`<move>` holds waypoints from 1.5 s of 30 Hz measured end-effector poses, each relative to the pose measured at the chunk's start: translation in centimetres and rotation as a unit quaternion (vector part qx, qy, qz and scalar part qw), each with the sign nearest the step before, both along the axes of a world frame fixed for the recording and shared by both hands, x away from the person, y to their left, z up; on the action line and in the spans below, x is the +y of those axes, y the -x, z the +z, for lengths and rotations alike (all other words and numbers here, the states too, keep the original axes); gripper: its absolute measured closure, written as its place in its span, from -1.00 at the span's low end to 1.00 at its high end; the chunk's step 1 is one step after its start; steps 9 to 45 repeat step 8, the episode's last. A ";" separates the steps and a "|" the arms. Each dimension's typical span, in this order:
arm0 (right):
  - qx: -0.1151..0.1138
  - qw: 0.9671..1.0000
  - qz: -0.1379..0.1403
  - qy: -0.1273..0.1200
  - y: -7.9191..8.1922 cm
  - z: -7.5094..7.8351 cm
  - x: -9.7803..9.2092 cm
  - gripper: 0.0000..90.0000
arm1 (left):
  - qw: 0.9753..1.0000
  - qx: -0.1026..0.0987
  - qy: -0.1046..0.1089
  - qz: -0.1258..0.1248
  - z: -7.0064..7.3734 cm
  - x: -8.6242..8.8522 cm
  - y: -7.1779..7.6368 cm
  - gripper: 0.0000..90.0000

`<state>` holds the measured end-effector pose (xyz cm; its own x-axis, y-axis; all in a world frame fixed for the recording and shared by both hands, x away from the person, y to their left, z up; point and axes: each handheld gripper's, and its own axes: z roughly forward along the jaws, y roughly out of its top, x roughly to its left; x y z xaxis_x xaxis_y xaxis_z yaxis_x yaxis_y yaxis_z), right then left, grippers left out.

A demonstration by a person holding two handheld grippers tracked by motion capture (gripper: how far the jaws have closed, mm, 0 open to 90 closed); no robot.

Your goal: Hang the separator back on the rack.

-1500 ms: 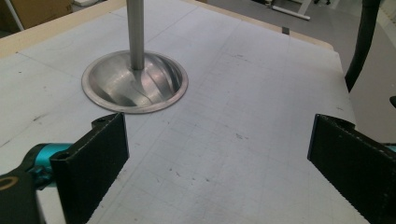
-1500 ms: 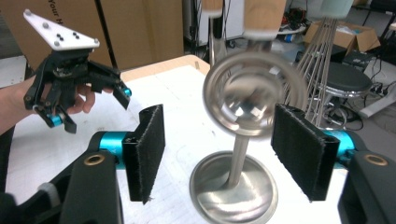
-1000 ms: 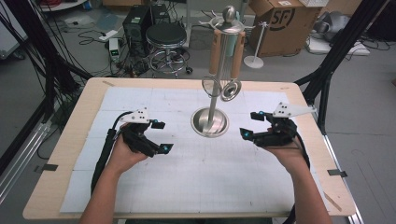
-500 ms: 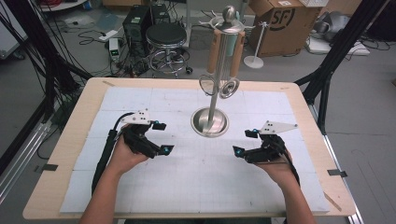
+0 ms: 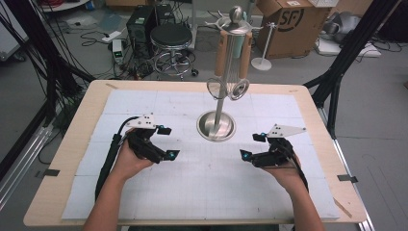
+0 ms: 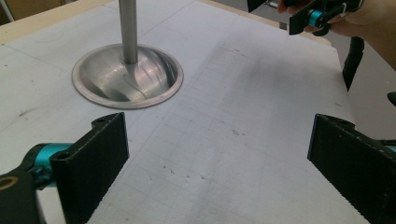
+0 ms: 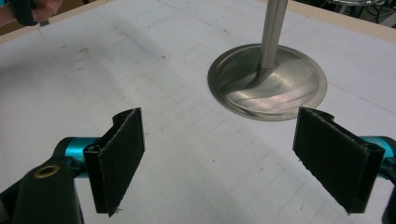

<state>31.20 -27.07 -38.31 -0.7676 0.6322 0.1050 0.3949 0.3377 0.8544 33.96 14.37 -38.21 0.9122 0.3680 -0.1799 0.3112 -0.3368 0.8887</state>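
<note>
A metal stand rises from a round dished base (image 5: 216, 126) at the middle of the white mat. Wooden-handled utensils (image 5: 230, 85) hang from its top, a wire whisk head among them. My left gripper (image 5: 167, 142) is open, left of the base, with nothing between its jaws. My right gripper (image 5: 252, 146) is open too, right of the base and a little nearer the front edge. In the left gripper view the base (image 6: 126, 77) lies ahead to the left of the open gripper (image 6: 219, 168). In the right gripper view the base (image 7: 266, 81) lies ahead to the right of the open gripper (image 7: 226, 156).
A white gridded mat (image 5: 202, 192) covers most of the wooden table (image 5: 62, 159). Black frame legs (image 5: 337, 82) stand by the table's right side. Beyond the far edge are a stool (image 5: 171, 38) and a cardboard box (image 5: 293, 21). The other hand's gripper (image 6: 317, 16) shows in the left gripper view.
My right gripper has drawn back toward the front edge and slightly left. The left gripper has hardly moved. Both stay open.
</note>
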 end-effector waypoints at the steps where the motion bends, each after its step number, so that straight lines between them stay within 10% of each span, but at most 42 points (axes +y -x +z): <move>1: 0.000 1.000 0.000 0.000 0.0 0.0 0.0 -0.65 | 1.000 0.000 0.000 0.000 0.0 0.0 0.0 -0.87; 45: -0.001 1.000 0.004 0.000 -0.1 0.0 0.1 -0.65 | 1.000 0.000 0.009 0.003 0.1 0.3 0.0 -0.87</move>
